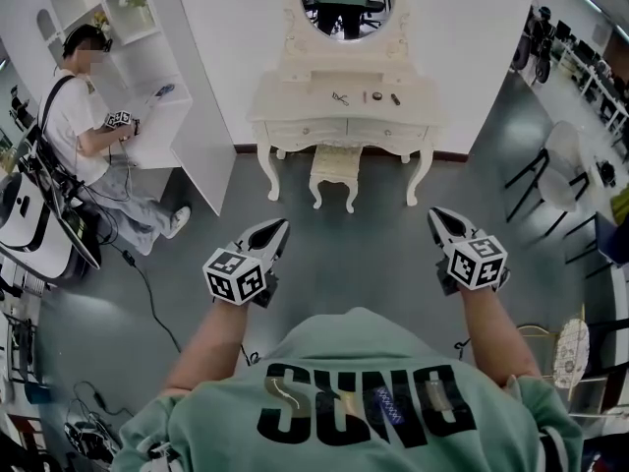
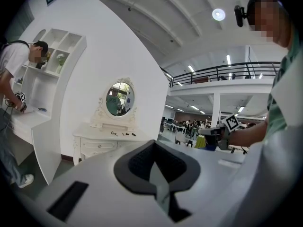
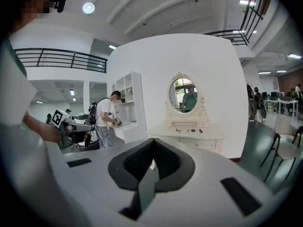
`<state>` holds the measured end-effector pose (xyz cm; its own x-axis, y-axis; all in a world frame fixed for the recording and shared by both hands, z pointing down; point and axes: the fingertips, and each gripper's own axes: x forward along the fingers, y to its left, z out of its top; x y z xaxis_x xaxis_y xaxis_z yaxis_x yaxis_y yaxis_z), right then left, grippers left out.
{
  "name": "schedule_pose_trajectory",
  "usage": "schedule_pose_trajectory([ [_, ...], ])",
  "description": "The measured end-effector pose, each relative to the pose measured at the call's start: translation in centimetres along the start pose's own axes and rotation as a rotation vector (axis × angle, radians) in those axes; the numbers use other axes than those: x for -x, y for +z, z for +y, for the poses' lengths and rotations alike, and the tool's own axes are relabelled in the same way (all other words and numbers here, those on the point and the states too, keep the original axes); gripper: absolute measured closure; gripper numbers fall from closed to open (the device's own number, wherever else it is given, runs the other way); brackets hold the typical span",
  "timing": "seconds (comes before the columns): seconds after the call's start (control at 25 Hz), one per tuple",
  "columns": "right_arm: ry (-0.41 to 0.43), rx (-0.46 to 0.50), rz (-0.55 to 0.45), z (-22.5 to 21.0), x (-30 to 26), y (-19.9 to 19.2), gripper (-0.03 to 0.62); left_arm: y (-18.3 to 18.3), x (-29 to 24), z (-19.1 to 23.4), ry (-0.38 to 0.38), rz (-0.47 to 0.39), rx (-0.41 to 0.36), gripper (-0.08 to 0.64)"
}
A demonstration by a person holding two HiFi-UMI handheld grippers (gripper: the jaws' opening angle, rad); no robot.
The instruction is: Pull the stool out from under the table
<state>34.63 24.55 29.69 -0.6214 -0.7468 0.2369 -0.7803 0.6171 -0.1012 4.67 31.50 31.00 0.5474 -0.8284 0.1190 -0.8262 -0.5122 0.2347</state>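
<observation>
Stool position: stool (image 1: 334,170) stands tucked between the front legs of the table (image 1: 344,101), its cushioned seat partly under the drawer front; both gripper views hide it behind the gripper bodies.
Left gripper: left gripper (image 1: 278,228) has its jaws pressed together with nothing between them, and is held over the grey floor, well apart from the stool.
Right gripper: right gripper (image 1: 438,216) also has its jaws closed and empty, at a similar stand-off.
Task stage: judged as approach; no contact with the stool yet.
Hazard, closed jaws: arriving without spreading the jaws would push the stool further under instead of gripping it.
Hazard, skewed pull: a one-sided or angled pull could swing a stool leg into a curved table leg and jam it.
Hazard, tipping: a grip high on the seat edge could lift the rear legs and tilt the stool.
Hazard, shaken table: a knock could scatter the small items (image 1: 366,96) on the tabletop.
Hazard, floor: cable (image 1: 147,288) lies left of the person's path.
</observation>
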Motion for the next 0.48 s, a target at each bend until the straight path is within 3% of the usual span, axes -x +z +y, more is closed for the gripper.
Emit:
schedule_pose_trajectory([
  [0.48,0.047,0.01,0.019,-4.5,3.8,-1.3,0.6,-2.0,-2.3,-6.0,0.05,-0.007,0.018,0.56],
])
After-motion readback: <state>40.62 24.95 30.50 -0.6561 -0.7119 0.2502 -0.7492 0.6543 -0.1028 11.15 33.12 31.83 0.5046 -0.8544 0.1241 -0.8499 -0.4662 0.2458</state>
